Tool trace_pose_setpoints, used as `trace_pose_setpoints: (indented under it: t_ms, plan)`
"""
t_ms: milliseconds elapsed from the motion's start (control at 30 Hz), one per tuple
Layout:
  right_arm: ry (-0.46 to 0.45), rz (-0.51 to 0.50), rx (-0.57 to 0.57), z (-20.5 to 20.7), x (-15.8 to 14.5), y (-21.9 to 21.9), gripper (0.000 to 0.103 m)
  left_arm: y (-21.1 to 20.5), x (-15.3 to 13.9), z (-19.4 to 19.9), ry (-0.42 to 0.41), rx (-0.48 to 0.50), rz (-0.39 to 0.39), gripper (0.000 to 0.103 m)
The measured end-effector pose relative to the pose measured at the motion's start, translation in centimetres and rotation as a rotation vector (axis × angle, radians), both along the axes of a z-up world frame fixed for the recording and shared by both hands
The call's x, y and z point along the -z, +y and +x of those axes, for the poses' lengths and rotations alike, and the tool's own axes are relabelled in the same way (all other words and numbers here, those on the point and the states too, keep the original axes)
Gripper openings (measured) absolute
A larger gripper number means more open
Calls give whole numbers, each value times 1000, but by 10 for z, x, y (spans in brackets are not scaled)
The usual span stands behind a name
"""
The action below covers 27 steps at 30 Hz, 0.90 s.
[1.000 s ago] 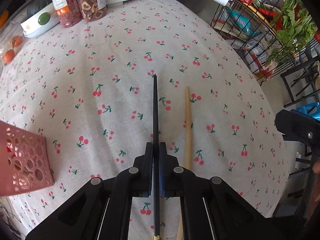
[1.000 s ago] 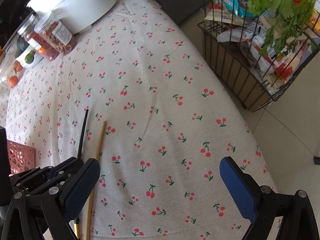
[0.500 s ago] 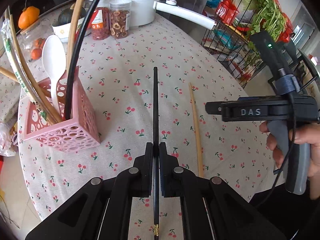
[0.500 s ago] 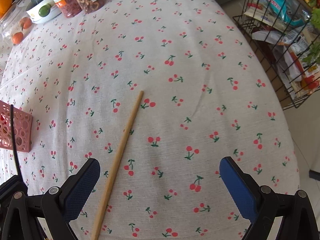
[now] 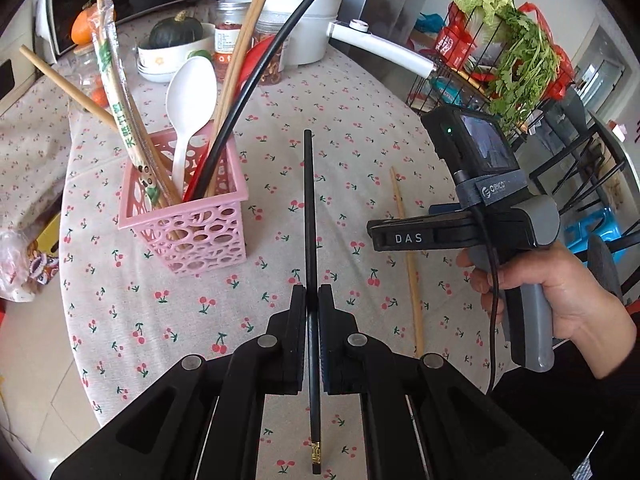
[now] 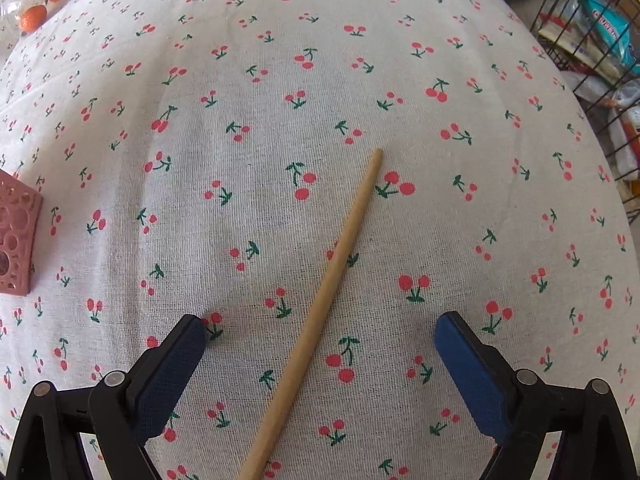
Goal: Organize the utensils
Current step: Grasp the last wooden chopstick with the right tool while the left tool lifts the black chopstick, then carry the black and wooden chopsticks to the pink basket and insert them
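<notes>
Left wrist view: my left gripper (image 5: 313,300) is clamped on a black chopstick (image 5: 308,216), held clear above the cherry-print tablecloth (image 5: 280,92). Just left stands the pink utensil basket (image 5: 192,236) with a white spoon (image 5: 188,96) and, I think, more chopsticks. My right gripper (image 6: 320,332) grasps nothing; its jaws are closing astride the wooden chopstick (image 6: 332,276) lying on the cloth.

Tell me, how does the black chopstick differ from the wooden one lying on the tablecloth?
The black chopstick is dark with a gold band near one end; the wooden chopstick is plain tan. The black one is clamped in the left gripper above the tablecloth; the wooden one lies flat, untouched, between the right gripper's closing jaws. Both are long, thin sticks.
</notes>
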State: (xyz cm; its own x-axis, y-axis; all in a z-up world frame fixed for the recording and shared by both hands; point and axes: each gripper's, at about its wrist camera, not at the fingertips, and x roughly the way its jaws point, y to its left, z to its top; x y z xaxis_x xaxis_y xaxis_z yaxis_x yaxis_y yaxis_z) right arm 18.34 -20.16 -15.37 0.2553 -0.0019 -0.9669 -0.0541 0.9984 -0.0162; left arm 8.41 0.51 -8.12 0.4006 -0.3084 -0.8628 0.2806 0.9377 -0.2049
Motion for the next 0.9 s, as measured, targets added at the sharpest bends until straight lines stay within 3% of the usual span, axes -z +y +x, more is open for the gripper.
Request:
trace_pose_setpoints:
  t_ms: [33,133,200,267,367,533,900]
  plan:
    - [-14,2,-4,-1,-2,2,86,4,-1,-2,-4,-3,-3,5]
    - [-54,11,-31,-6,-10,14,55,13,-3,-9,-16,-11,-9,5]
    - [-69,20,-60,-9,-13,20,25,15,-5,-11,-25,-18,-6,5]
    - [-76,28,-83,-13,-13,26,13,18,-6,-13,-36,-25,-2,5]
    - [-95,28,-102,-17,-13,34,7,22,-8,-16,-49,-29,2,5]
    - [-155,66,-139,-23,-23,30,7,26,-15,-24,-85,-28,9,5]
    - [-395,230,-174,-68,-109,32,7,31,-60,-47,-231,-50,-24,5]
